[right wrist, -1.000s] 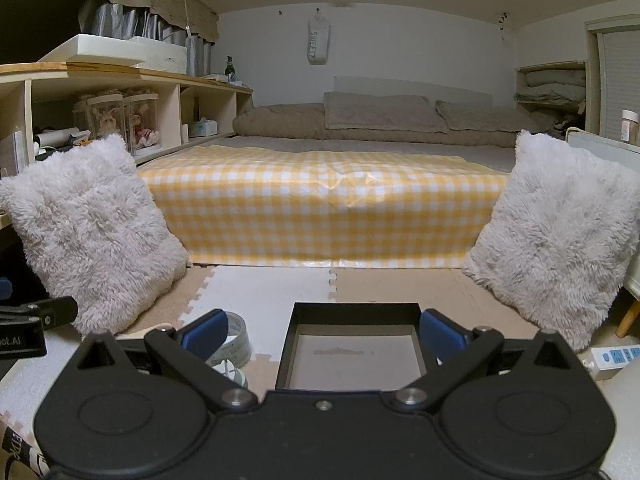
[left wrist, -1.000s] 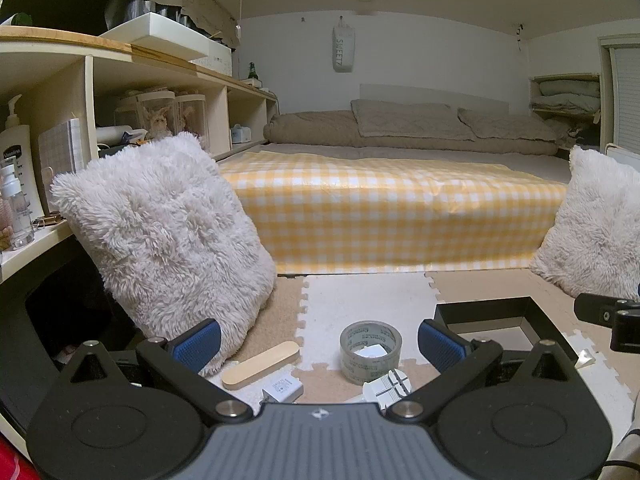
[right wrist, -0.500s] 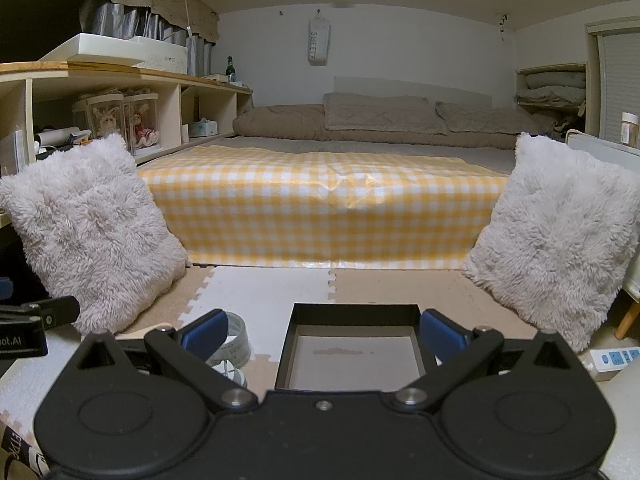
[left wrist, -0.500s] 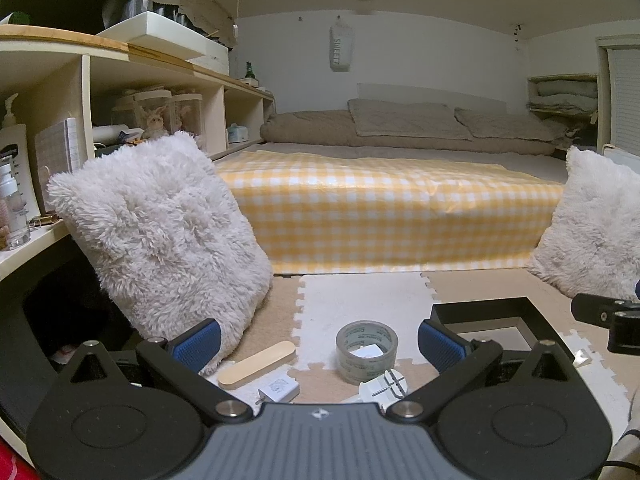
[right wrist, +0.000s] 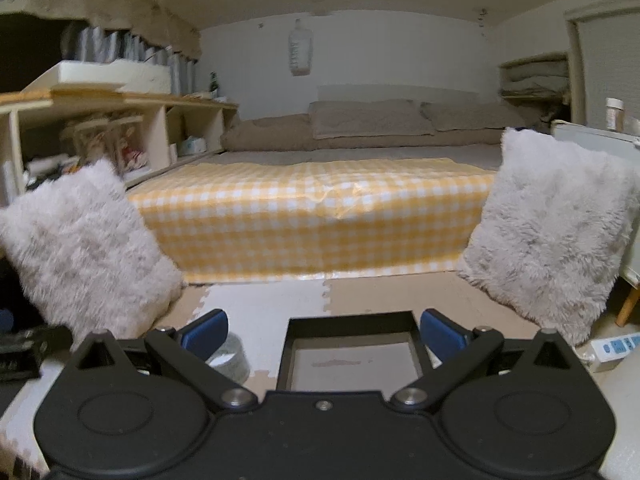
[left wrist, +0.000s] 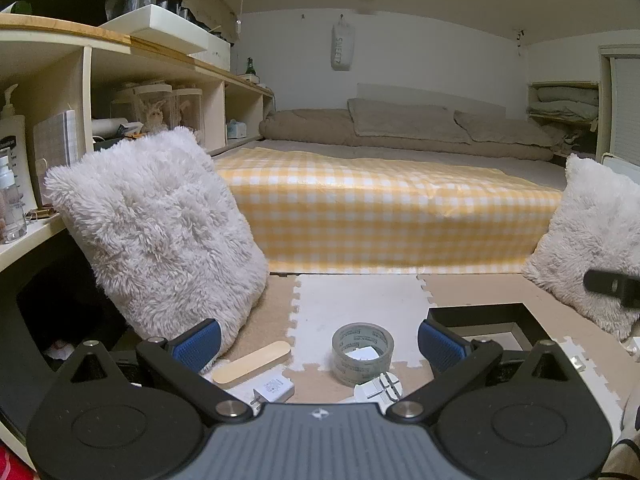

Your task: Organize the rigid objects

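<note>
On the foam floor mat lie a roll of clear tape (left wrist: pixel 362 353), a flat wooden stick (left wrist: pixel 251 362), a white charger plug (left wrist: pixel 273 391) and a small white round object (left wrist: pixel 378 389). A black shallow tray (left wrist: pixel 486 322) sits to their right. My left gripper (left wrist: pixel 319 345) is open and empty, above and just short of the tape. My right gripper (right wrist: pixel 323 333) is open and empty, held over the near rim of the black tray (right wrist: pixel 351 354). The tape (right wrist: pixel 232 357) shows behind its left finger.
A fluffy white cushion (left wrist: pixel 160 228) leans on the shelf unit (left wrist: pixel 60 128) at left. Another cushion (right wrist: pixel 548 232) stands at right. The bed with a yellow checked cover (left wrist: pixel 384 216) lies behind. A white power strip (right wrist: pixel 612 350) lies at far right.
Both grippers have risen a little and tilted slightly; the right view is now blurred from motion. The jaws stay open and the objects have not moved.
</note>
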The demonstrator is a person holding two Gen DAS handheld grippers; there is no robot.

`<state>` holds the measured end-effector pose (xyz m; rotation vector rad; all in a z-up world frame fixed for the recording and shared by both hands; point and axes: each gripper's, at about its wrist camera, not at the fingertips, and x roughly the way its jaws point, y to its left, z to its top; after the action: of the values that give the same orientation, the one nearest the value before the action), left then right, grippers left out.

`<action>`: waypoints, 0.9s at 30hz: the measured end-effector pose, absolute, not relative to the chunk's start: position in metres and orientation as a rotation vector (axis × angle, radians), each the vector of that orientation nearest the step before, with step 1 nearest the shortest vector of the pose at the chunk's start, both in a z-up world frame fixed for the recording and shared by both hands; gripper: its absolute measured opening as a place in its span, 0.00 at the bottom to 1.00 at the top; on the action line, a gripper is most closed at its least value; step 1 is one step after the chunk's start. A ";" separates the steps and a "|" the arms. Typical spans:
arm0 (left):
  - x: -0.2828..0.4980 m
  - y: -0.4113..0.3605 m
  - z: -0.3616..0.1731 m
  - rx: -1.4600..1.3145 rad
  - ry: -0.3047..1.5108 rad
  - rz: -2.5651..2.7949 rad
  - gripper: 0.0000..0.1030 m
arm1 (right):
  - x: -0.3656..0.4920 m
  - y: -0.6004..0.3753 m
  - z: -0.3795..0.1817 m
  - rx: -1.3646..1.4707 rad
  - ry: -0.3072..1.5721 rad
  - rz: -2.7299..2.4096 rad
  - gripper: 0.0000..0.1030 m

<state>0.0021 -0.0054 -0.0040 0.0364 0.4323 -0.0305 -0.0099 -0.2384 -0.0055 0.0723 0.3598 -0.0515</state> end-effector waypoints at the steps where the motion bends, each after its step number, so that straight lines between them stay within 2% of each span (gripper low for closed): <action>1: 0.002 -0.006 -0.004 0.032 0.432 -0.033 1.00 | -0.008 -0.242 -0.004 0.079 0.350 -0.062 1.00; 10: 0.009 -0.001 -0.001 0.029 0.437 -0.028 1.00 | 0.036 -0.287 0.011 0.121 0.296 -0.138 1.00; 15: 0.018 0.002 0.000 -0.001 0.454 -0.051 1.00 | 0.070 -0.303 0.004 0.017 0.267 -0.205 1.00; 27: 0.047 -0.005 0.002 0.018 0.513 -0.117 1.00 | 0.163 -0.341 -0.042 -0.038 0.533 -0.159 1.00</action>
<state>0.0466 -0.0046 0.0022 0.0175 0.5127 -0.1174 0.1630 -0.3411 -0.0420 -0.0382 0.5329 -0.1585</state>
